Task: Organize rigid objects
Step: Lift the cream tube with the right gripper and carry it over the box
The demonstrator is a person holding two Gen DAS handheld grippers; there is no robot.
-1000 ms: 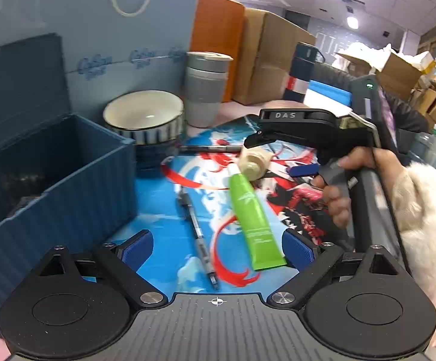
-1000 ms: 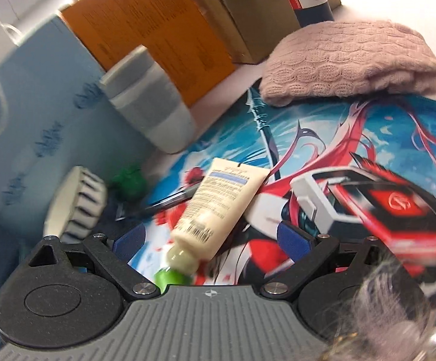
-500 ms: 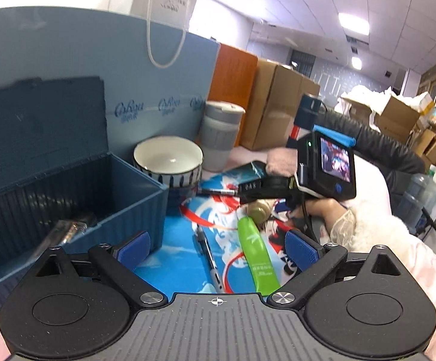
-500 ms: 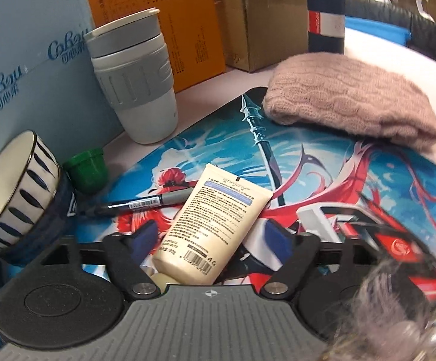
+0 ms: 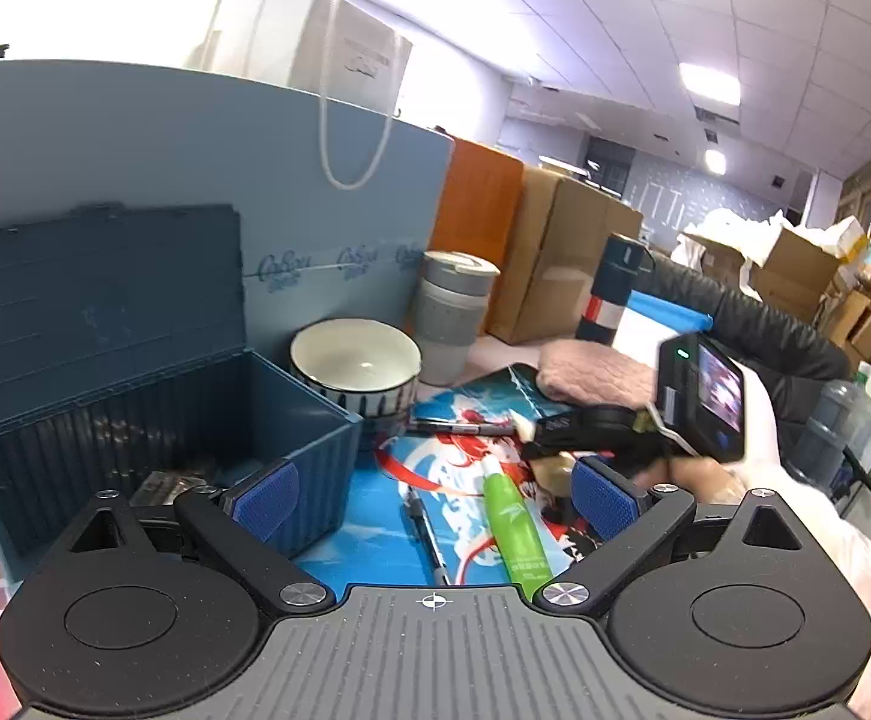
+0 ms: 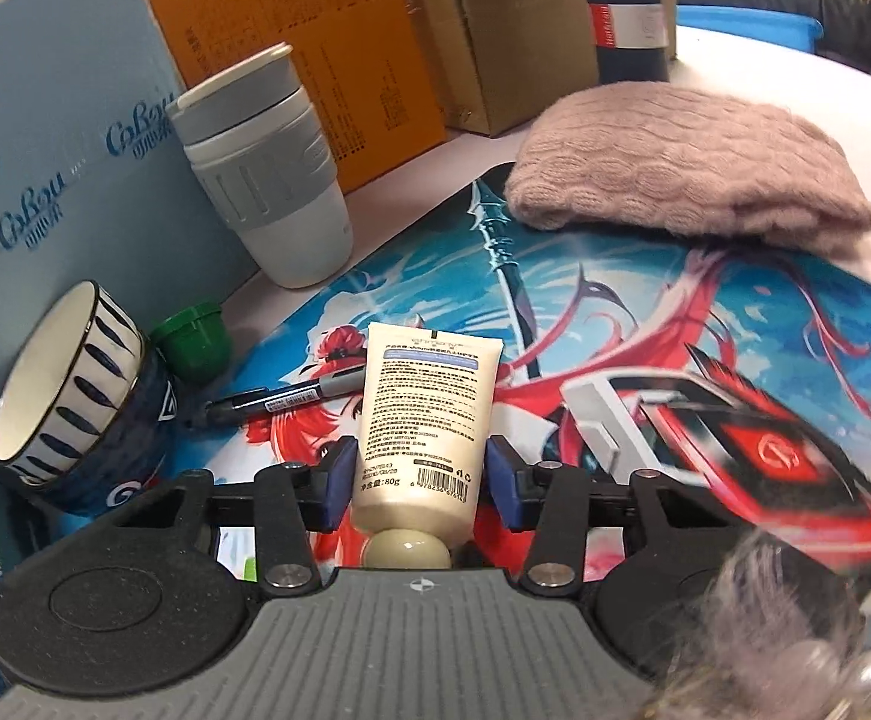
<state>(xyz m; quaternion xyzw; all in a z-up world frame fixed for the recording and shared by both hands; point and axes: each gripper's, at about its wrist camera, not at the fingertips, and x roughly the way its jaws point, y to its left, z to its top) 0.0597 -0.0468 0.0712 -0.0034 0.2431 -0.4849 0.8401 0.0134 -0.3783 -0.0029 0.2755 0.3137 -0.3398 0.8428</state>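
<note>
A storeroom of cardboard boxes lay behind a table covered by a bright blue-and-red printed mat. On that mat your right gripper had just been closing its blue pads around the cream plastic lotion tube; they stood against its sides near the cap end, seemingly pinching it while it lay on the mat. Beyond the tube lay a black marker pen, with a small green cup and a blue-striped ceramic bowl further left of it. Your left gripper hung spread and empty, between the open dark blue ribbed plastic box and a green tube lying beside the cream one.
</note>
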